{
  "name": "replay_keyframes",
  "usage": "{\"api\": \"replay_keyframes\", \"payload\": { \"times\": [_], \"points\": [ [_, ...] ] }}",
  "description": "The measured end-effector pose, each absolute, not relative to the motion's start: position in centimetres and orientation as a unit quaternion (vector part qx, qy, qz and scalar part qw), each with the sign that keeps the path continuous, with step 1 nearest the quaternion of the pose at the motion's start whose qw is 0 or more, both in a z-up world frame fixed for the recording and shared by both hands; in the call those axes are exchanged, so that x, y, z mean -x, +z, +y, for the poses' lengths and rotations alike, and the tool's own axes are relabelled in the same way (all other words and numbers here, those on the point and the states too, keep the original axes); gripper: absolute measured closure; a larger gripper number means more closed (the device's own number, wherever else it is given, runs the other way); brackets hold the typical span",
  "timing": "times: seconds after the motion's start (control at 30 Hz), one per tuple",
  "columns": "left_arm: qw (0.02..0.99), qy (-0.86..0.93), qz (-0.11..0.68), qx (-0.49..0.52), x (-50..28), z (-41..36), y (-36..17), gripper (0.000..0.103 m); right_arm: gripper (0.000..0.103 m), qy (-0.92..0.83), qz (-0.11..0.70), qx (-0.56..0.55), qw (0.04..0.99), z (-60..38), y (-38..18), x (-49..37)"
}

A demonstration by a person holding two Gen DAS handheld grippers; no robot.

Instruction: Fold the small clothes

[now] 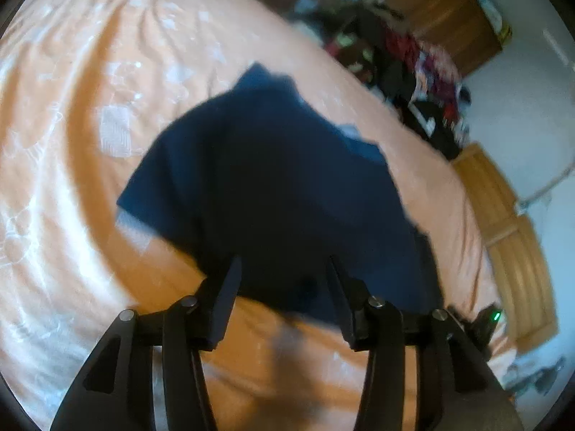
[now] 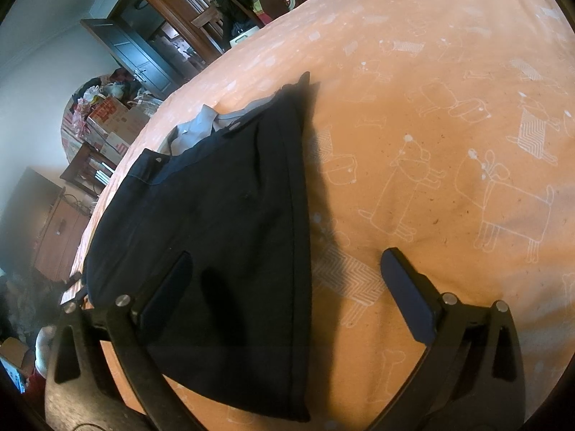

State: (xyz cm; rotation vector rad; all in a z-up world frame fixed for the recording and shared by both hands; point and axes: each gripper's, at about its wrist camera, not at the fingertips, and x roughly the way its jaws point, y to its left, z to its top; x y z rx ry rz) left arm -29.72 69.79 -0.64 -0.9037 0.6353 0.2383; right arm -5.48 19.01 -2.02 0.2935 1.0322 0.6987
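While the dark navy garment [image 2: 222, 222] lies folded at centre frame on the orange bedspread [image 2: 449, 107], left gripper [image 1: 284, 280] and right gripper [image 2: 287, 280] hover, jaws spread, holding nothing; further folds may remain.

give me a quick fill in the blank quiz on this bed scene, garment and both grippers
1. The dark navy garment lies on an ____ coloured bedsheet.
2. The right gripper has its fingers spread wide, so it is ____.
3. The left gripper grips nothing; it is ____ as well.
4. The white line drawings printed on the bedsheet show ____.

Missing words: orange; open; open; dogs
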Motion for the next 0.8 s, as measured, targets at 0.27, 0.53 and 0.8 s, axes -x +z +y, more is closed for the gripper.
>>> {"api": "replay_keyframes", "payload": {
  "times": [0.27,0.53,0.8],
  "points": [
    [0.845,0.116,0.275,0.443,27.8,71.7,-1.9,0.044,0.0,0.326,0.481,-0.136,0.802,19.0,-2.0,5.4],
    [0.869,0.127,0.306,0.369,23.7,71.6,-1.8,0.051,0.012,0.26,0.467,-0.11,0.838,18.1,0.4,6.5],
    [0.861,0.096,0.277,0.414,25.0,73.1,-3.3,0.07,0.044,0.274,0.397,-0.095,0.871,22.7,8.0,9.9]
  ]
}}
